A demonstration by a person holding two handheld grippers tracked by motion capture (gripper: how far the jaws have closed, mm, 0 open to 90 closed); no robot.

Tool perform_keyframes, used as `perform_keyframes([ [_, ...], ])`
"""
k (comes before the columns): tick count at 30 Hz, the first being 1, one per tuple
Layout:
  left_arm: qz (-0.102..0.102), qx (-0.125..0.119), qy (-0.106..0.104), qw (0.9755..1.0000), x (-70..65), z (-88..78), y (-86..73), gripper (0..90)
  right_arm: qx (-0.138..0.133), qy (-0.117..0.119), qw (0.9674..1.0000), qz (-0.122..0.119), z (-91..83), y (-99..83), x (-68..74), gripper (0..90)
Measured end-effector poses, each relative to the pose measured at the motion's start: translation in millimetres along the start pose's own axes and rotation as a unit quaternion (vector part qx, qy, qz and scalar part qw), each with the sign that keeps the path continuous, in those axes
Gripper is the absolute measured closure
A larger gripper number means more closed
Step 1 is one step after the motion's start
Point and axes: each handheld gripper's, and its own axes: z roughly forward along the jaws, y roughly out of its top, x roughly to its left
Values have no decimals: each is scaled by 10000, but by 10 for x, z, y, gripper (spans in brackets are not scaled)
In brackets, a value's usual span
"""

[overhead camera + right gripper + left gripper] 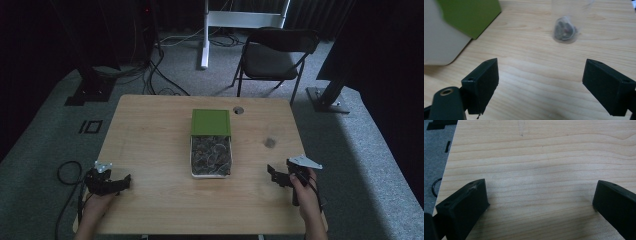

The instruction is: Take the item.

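Black jaws stand wide apart on both our tools, and neither holds anything. Our left gripper [116,184] rests low near the table's near-left corner, its jaws aimed across bare wood; in the left gripper view [539,202] we see nothing but grain between them, which suits a hand parked out of the way. Our right gripper [274,176] sits near the right edge, turned inward toward the middle of the table [150,140]. In the right gripper view [540,82] its open jaws frame a clear cup [566,22], upright and well ahead, with something small and dark at its bottom; we judge the jaws are spread this far so they can close round that cup.

Further out, at the table's centre, lies the white tray [191,165] heaped with dark tangled pieces that we cannot make out. Its green lid [210,122] is slid back toward the far side, so the near part of the contents lies open to us. The cup stands to the right of the tray and apart from it [270,142], on the right gripper's side, so we judge that hand is the one to take it.

Beyond the table stands a folding chair [277,57].
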Motion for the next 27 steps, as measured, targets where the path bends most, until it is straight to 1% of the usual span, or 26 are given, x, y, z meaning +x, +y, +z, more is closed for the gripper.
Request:
perform_keyframes([
  [1, -2, 0, 0, 10000, 0, 0, 0, 3, -20, 49, 10000, -12, -4, -12, 10, 138],
  [2, -2, 0, 0, 10000, 0, 0, 0, 3, -20, 49, 10000, -12, -4, -12, 10, 138],
  [3, 1, 1, 0, 10000, 0, 0, 0, 3, 33, 99, 9998, -160, -15, -40, 22, 138],
  [4, -2, 0, 0, 10000, 0, 0, 0, 3, 48, 117, 9997, -199, -19, -56, 24, 138],
  [9, 0, 1, 0, 10000, 0, 0, 0, 3, 62, 190, 9995, -232, -39, -142, 15, 138],
  [13, -2, 0, 0, 10000, 0, 0, 0, 3, 120, 232, 9989, -391, -70, -215, 15, 139],
  [14, -1, 0, 0, 10000, 0, 0, 0, 3, 145, 277, 9986, -433, -78, -237, 18, 139],
  [16, -1, 1, -1, 10000, 0, 0, 0, 3, 231, 293, 9978, -549, -95, -284, 29, 138],
  [20, -1, 1, 0, 10000, 0, 0, 0, 3, 278, 295, 9977, -539, -120, -370, 39, 138],
  [22, -2, 1, 0, 10000, 0, 0, 0, 3, 351, 281, 9972, -600, -128, -412, 42, 138],
  [23, -2, 2, 0, 10000, 0, 0, 0, 3, 376, 253, 9973, -586, -133, -438, 49, 138],
  [26, -4, 1, 4, 10000, 0, 0, 0, 3, 460, 286, 9968, -589, -160, -508, 73, 134],
  [27, -11, 4, 12, 10000, 1, -1, -1, 3, 489, 265, 9964, -633, -173, -525, 82, 134],
])
